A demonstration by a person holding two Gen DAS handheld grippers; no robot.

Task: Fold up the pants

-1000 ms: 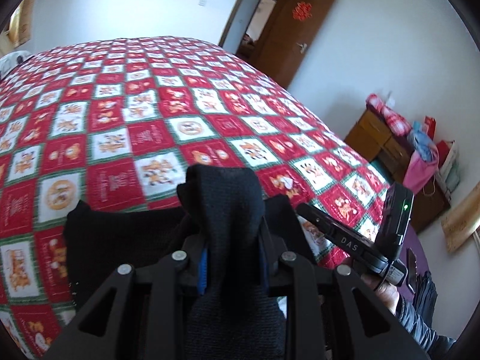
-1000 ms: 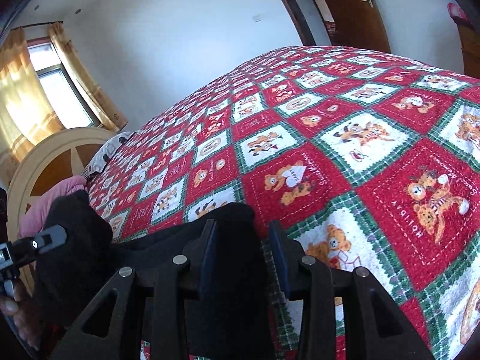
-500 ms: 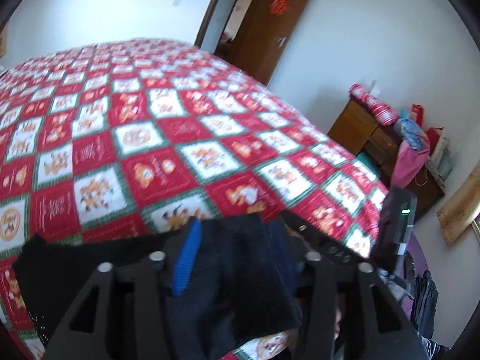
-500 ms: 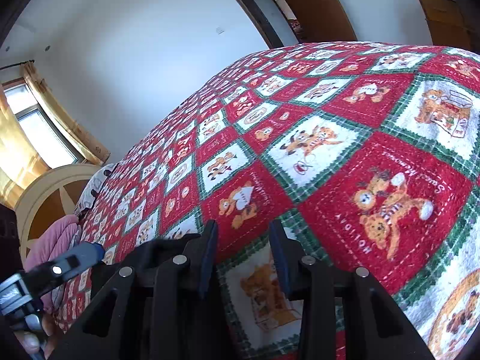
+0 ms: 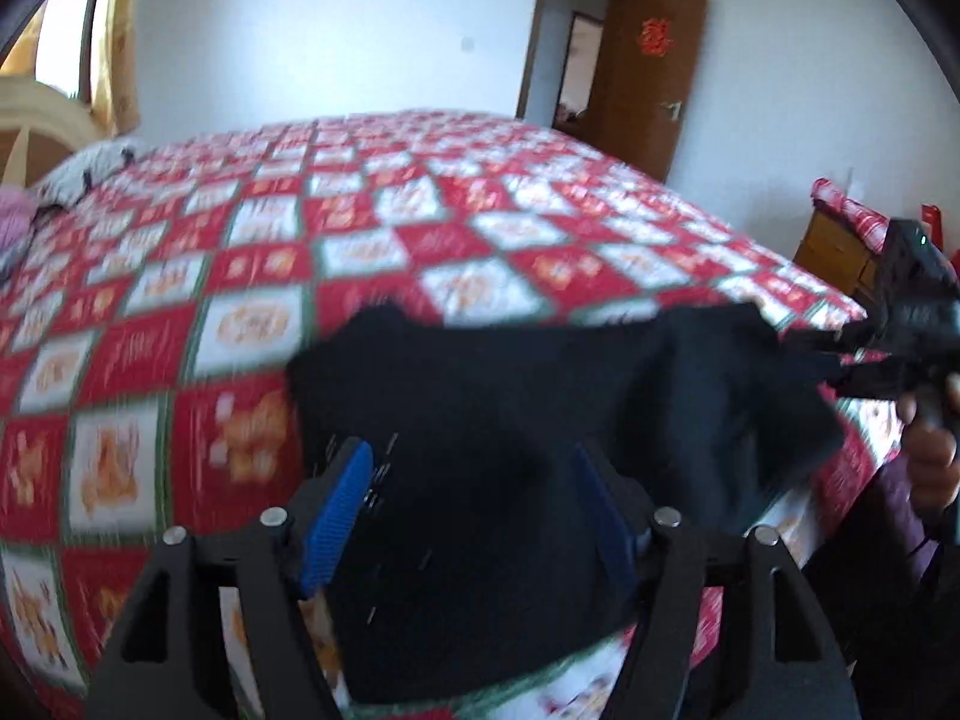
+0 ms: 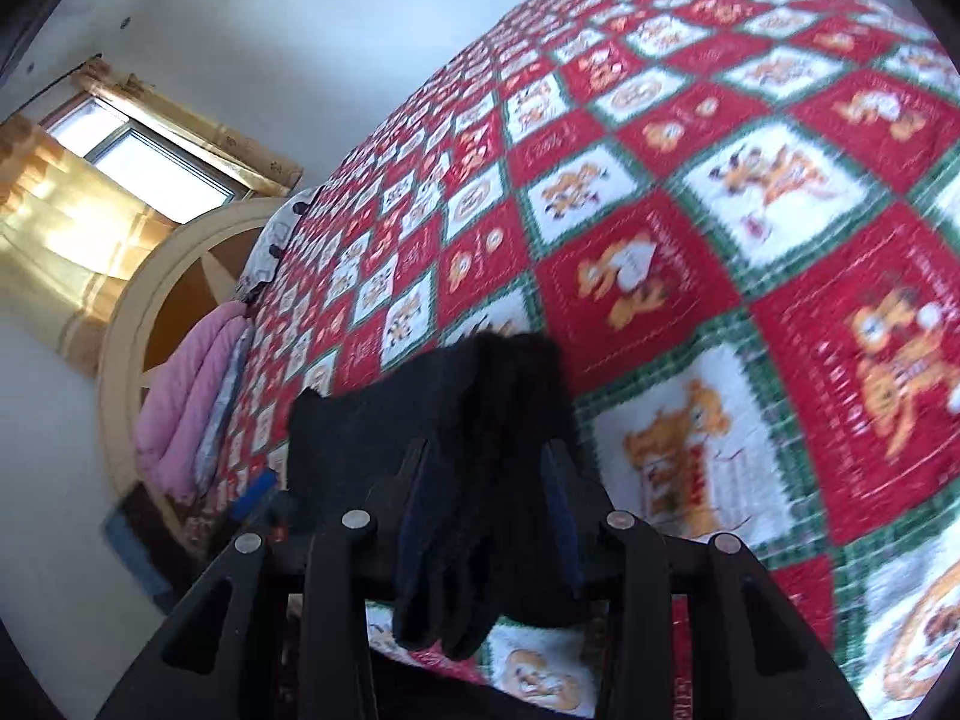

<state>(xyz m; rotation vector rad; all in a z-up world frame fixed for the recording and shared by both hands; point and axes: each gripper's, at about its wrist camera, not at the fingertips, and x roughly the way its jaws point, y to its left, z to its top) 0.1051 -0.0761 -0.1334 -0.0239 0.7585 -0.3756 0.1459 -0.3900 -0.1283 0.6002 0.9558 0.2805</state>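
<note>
While the black pants (image 5: 540,420) lie bunched at the near edge of the bed's red-and-white quilt (image 5: 252,324), we judge that we are setting down a fold: the left gripper (image 5: 474,516) is opening, its blue pads standing clear to either side of the cloth that still sits between them, so it no longer presses on the fabric. The right gripper (image 6: 486,504) is narrow, its jaws closed on a thick roll of the same pants that hangs down through them. Next, we think, the right side must lay its bunch flat on the quilt and let go, and the left must back out without dragging the layer it has just freed; soft knit like this tends to follow a pad that leaves at a slant. The left wrist view shows what the right cannot: the whole spread of the garment running toward three o'clock, where the right gripper and the hand (image 5: 930,456) holding it appear, with a brown door (image 5: 648,72) at one o'clock. The right wrist view alone shows the window (image 6: 162,156), the cream headboard (image 6: 180,276) at nine o'clock and pink bedding (image 6: 192,384) beside it, plus a blue fingertip of the left gripper low at eight o'clock.
</note>
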